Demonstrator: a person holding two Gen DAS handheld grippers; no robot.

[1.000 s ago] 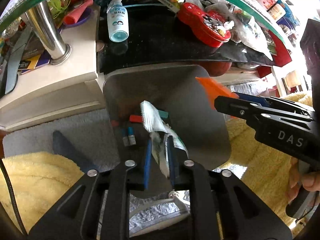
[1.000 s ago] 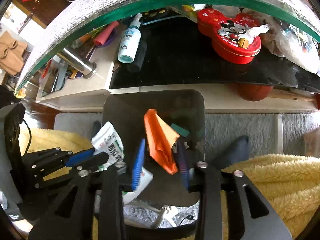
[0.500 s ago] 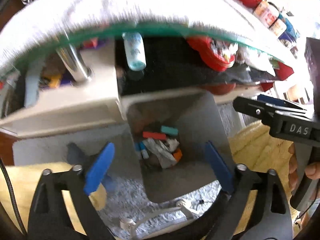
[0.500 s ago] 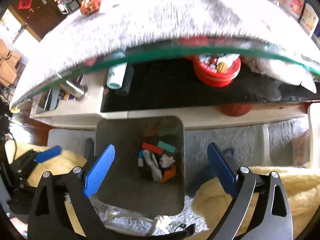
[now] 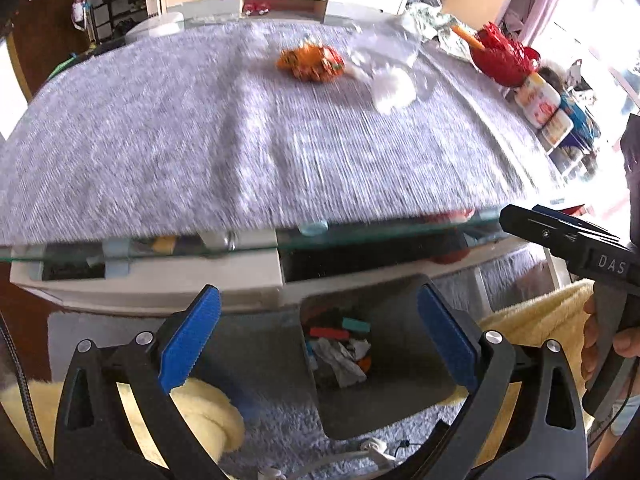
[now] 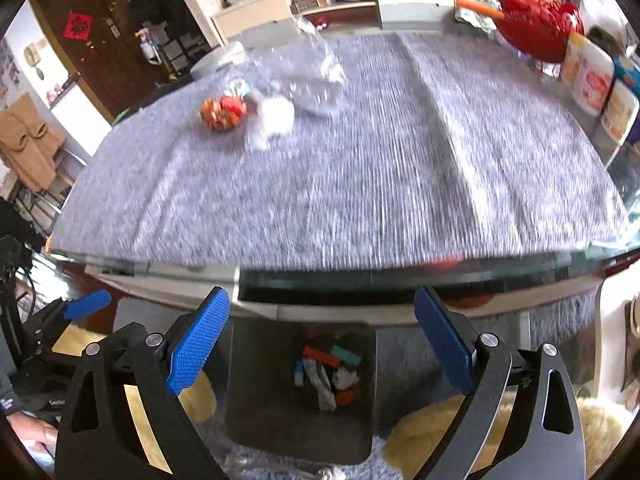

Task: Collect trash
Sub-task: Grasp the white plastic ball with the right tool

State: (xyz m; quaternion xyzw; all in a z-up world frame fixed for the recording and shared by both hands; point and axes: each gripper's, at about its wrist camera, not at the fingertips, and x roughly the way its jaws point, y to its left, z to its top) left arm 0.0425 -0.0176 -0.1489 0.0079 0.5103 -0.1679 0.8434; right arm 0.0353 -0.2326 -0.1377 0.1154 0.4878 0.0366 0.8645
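A dark square bin (image 5: 404, 396) (image 6: 260, 408) stands on the floor below the table edge, with several wrappers (image 5: 340, 354) (image 6: 326, 376) inside. My left gripper (image 5: 316, 336) is open and empty, above the bin. My right gripper (image 6: 320, 340) is open and empty, also above the bin. On the grey tablecloth (image 5: 200, 140) (image 6: 400, 160) lie an orange-red wrapper (image 5: 310, 62) (image 6: 222, 113), a white crumpled tissue (image 5: 392, 88) (image 6: 274, 116) and clear plastic (image 5: 384, 46) (image 6: 312, 68), all blurred. The right gripper also shows in the left wrist view (image 5: 560, 236).
The glass table edge (image 5: 360, 232) (image 6: 400, 276) runs across both views. Red decoration (image 5: 502, 54) (image 6: 536, 28) and tubs (image 5: 542, 106) (image 6: 596, 88) stand at the table's right. Yellow fleece (image 5: 204, 412) (image 6: 424, 432) flanks the bin. A cable plug (image 5: 372, 446) lies on the rug.
Both grippers opened and dropped the white and orange wrappers into the bin. Both then rose and tilted up, bringing the tabletop into view.
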